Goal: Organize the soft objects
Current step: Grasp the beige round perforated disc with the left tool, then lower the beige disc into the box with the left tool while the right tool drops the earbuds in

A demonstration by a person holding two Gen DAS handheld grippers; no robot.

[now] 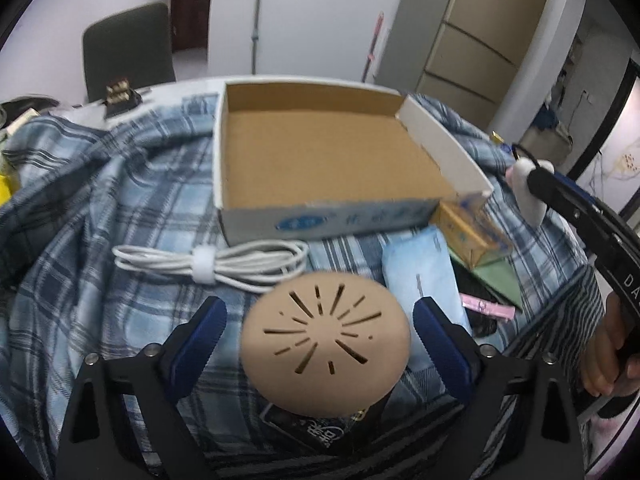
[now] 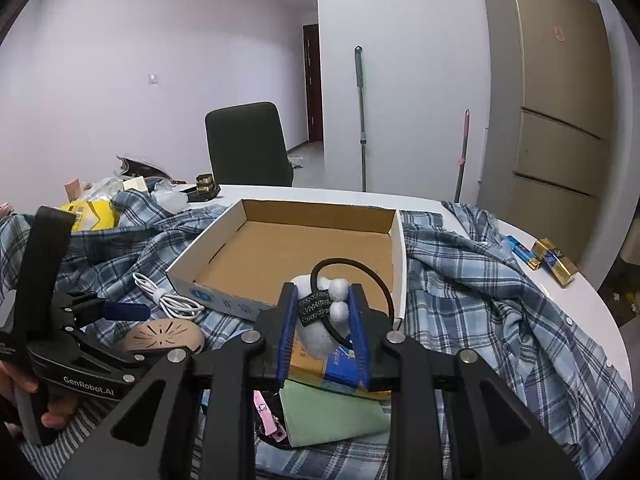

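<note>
While right tool (image 2: pixel 323 332) is clamping the white plush hair tie (image 2: pixel 320 320) near the cardboard box (image 2: pixel 280 248) front edge, left tool (image 1: pixel 320 344) is sitting released around the tan pad (image 1: pixel 326 344); carry forward, clear the wall, then release low.

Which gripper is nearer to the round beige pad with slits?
Left. The left gripper has its open fingers on either side of the beige pad. The right gripper is off to the pad's right, shut on a white plush hair tie.

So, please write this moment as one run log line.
left tool: open around beige pad | right tool: shut on white hair tie | box: empty
</note>
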